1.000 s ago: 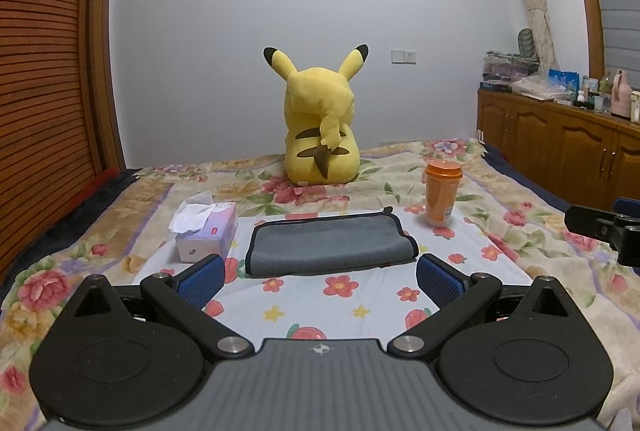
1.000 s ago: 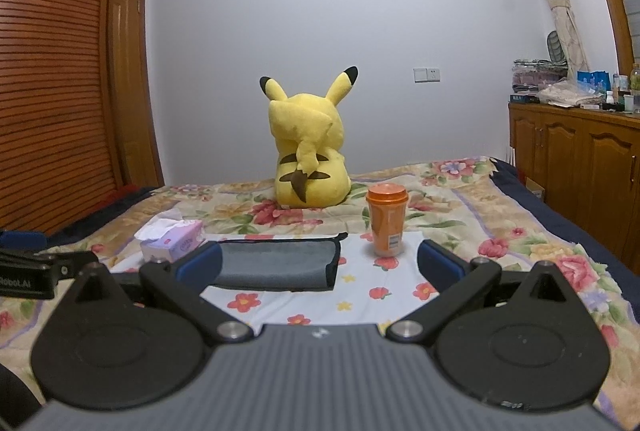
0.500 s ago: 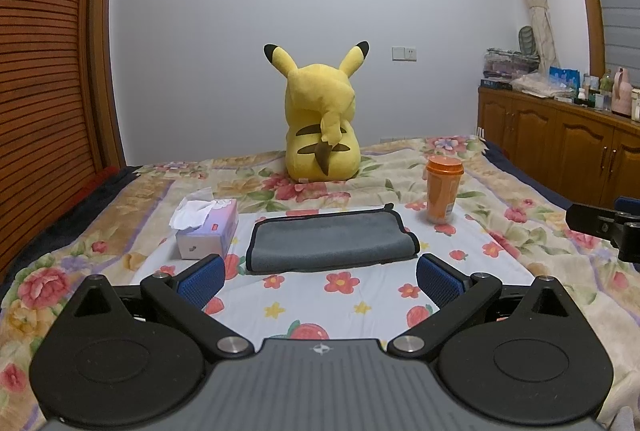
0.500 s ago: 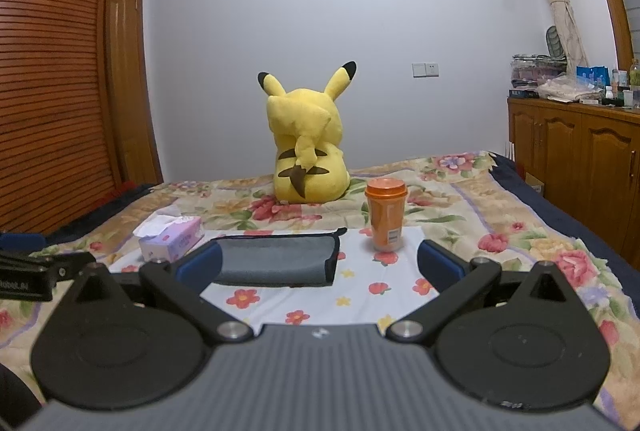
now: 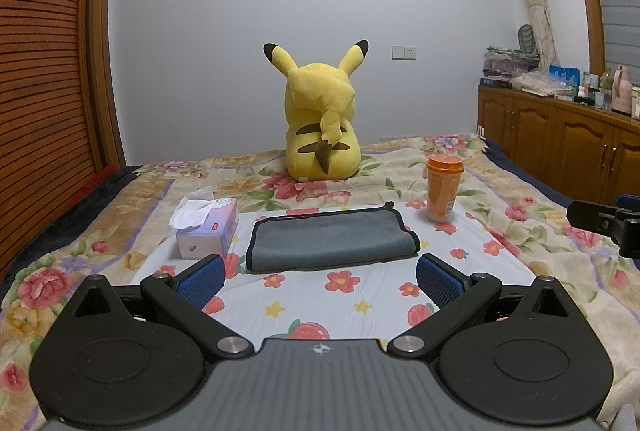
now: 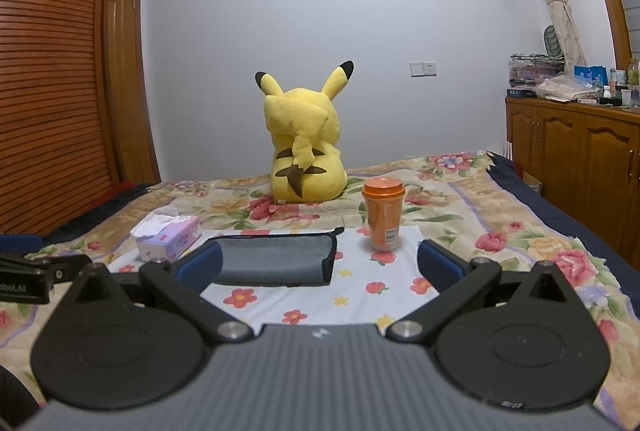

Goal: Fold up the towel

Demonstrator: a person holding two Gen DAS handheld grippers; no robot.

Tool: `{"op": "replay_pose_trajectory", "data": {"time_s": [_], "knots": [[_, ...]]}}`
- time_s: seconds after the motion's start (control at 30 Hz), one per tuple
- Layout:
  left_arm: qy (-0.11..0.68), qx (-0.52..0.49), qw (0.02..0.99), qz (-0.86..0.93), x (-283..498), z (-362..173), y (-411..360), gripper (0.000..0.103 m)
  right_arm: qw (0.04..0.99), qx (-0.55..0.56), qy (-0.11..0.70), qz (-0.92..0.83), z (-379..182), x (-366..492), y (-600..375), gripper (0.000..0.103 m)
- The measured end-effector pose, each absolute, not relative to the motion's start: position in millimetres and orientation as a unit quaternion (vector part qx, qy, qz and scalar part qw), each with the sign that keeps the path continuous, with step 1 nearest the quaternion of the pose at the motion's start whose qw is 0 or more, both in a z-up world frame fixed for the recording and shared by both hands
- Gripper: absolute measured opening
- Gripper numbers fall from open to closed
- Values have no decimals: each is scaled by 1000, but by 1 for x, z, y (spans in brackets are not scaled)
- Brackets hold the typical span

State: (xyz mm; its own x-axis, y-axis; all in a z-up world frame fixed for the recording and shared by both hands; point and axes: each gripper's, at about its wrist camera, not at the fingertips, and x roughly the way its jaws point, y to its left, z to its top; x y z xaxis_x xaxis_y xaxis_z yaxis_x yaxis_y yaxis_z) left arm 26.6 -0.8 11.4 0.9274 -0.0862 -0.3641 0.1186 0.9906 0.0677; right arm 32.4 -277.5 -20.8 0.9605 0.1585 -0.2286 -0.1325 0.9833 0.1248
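A grey towel [image 5: 330,239] with dark trim lies folded flat on the flowered bed cover [image 5: 320,295]. It also shows in the right wrist view [image 6: 276,259], left of centre. My left gripper [image 5: 320,281] is open and empty, hovering just short of the towel's near edge. My right gripper [image 6: 319,267] is open and empty, set to the right of the towel, its left fingertip [image 6: 198,267] in front of the towel's left part. The right gripper also shows at the right edge of the left wrist view [image 5: 604,221].
An orange lidded cup [image 5: 442,189] stands right of the towel. A tissue box [image 5: 208,227] sits to its left. A yellow plush toy [image 5: 320,127] sits behind. A wooden cabinet [image 5: 560,139] lines the right wall, a wooden wardrobe [image 5: 44,51] the left.
Both grippers have drawn back and lowered slightly; the towel, cup and plush sit a little lower in view. Nothing was grasped or moved.
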Motion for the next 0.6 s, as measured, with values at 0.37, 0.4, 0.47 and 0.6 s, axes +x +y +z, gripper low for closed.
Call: {"op": "replay_pose_trajectory", "data": {"time_s": [0.37, 0.4, 0.47, 0.6], "knots": [[184, 46, 980, -52, 27, 9, 0, 103, 989, 54, 120, 73, -21, 33, -278, 103], [184, 46, 980, -52, 27, 9, 0, 103, 989, 54, 120, 74, -21, 33, -278, 103], [183, 46, 981, -52, 27, 9, 0, 103, 989, 54, 120, 73, -21, 32, -278, 103], [184, 45, 981, -51, 26, 7, 1, 103, 989, 54, 120, 74, -21, 33, -278, 103]]}}
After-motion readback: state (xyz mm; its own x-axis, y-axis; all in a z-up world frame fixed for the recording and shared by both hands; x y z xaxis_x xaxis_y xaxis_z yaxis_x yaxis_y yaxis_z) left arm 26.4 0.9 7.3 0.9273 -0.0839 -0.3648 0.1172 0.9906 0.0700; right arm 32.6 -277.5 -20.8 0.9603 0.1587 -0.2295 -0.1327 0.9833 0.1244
